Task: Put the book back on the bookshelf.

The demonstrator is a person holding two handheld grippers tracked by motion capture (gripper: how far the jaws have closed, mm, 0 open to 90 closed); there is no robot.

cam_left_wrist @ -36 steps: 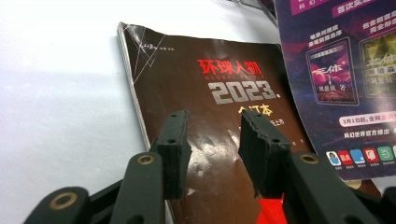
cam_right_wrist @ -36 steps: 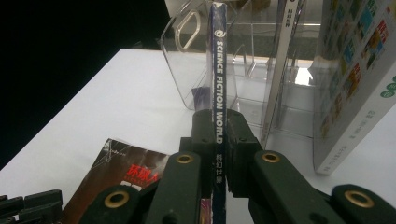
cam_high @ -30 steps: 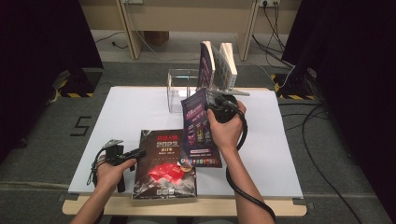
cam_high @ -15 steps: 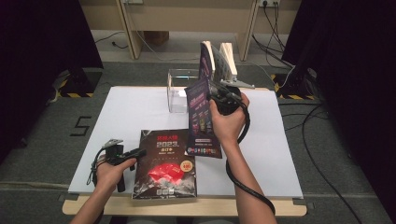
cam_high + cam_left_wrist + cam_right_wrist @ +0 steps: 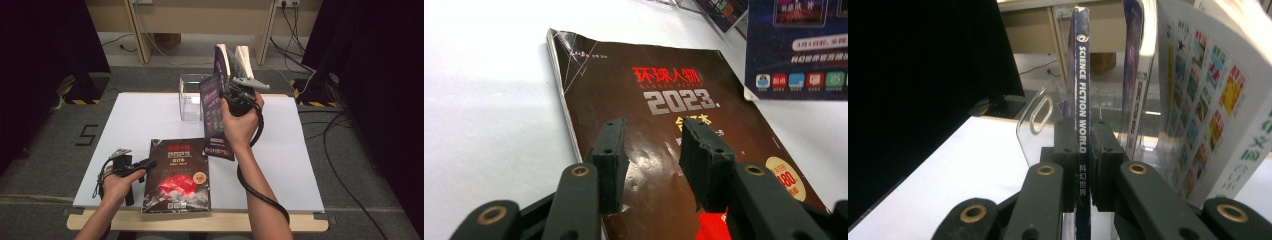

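A dark magazine [image 5: 177, 175] with red characters and "2023" on its cover [image 5: 659, 90] lies flat near the table's front edge. My left gripper [image 5: 147, 163] hovers at its left edge, its jaws [image 5: 654, 160] open just above the cover with nothing between them. My right gripper [image 5: 226, 93] is raised over the table's back half and is shut [image 5: 1082, 165] on the spine of a purple "Science Fiction World" magazine [image 5: 1082, 75]. That magazine [image 5: 216, 120] hangs upright, just in front of a clear acrylic holder [image 5: 190, 97].
Two more magazines [image 5: 235, 57] stand in the clear holder [image 5: 1035, 120], one dark [image 5: 1133, 75] and one with a white cover of small colourful pictures [image 5: 1208, 100]. The white table top [image 5: 135, 120] reaches left of the holder. Cables and dark curtains surround the table.
My right gripper has lifted the purple magazine higher and a little farther back towards the holder. The left gripper and the flat magazine have not moved.
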